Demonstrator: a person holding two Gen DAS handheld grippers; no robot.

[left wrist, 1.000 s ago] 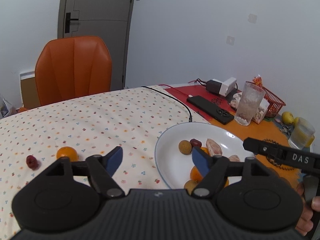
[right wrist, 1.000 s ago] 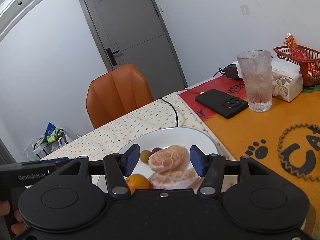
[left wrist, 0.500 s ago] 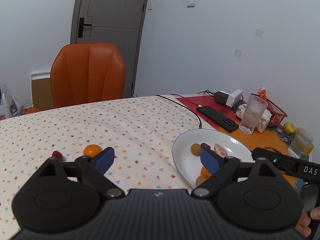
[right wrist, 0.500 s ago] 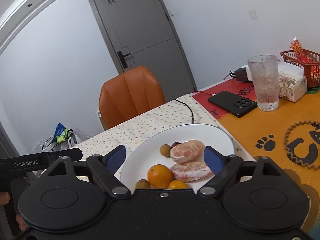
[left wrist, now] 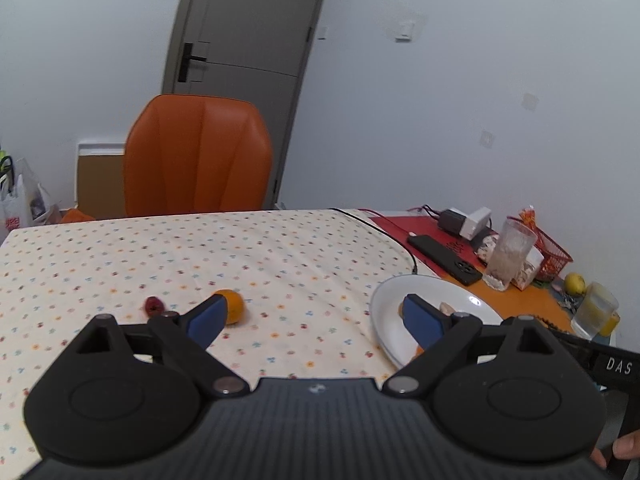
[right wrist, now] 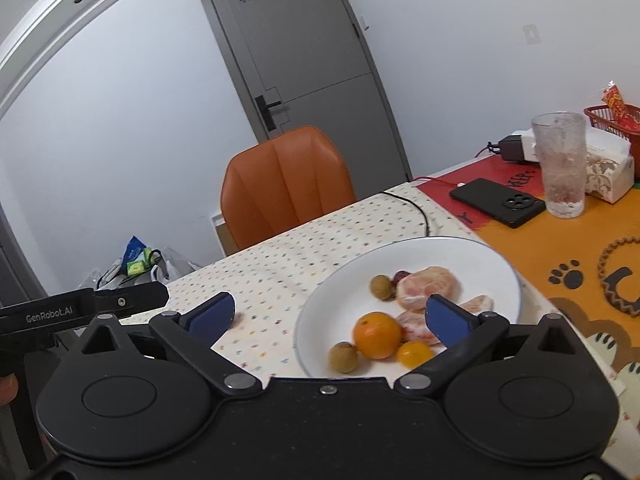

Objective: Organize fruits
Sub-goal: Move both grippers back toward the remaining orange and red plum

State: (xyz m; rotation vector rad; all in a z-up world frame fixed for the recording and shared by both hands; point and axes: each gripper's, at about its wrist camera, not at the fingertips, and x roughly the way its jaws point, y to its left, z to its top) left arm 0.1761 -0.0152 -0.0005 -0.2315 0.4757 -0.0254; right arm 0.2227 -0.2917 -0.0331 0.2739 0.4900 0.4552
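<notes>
A white plate (right wrist: 472,252) holds a whole orange (right wrist: 376,334), peeled citrus pieces (right wrist: 430,287), two brown longans (right wrist: 381,287), a small yellow fruit (right wrist: 414,353) and a dark red date (right wrist: 399,277). The plate also shows in the left wrist view (left wrist: 432,286). On the dotted tablecloth lie a loose orange (left wrist: 234,306) and a red date (left wrist: 153,305), just beyond my left gripper's left fingertip. My left gripper (left wrist: 316,316) is open and empty above the cloth. My right gripper (right wrist: 328,314) is open and empty, above the plate's near edge.
An orange chair (left wrist: 196,160) stands at the table's far side. A black phone (right wrist: 498,206), a tall glass (right wrist: 560,164), a tissue box (right wrist: 608,176), a red basket (right wrist: 616,118) and a charger with cable (left wrist: 464,218) sit on the right. A lemon (left wrist: 574,283) and a cup (left wrist: 594,310) lie far right.
Both grippers have opened wider and pulled back and up from the plate. The left view has swung left, so the loose orange and date now sit nearer its centre.
</notes>
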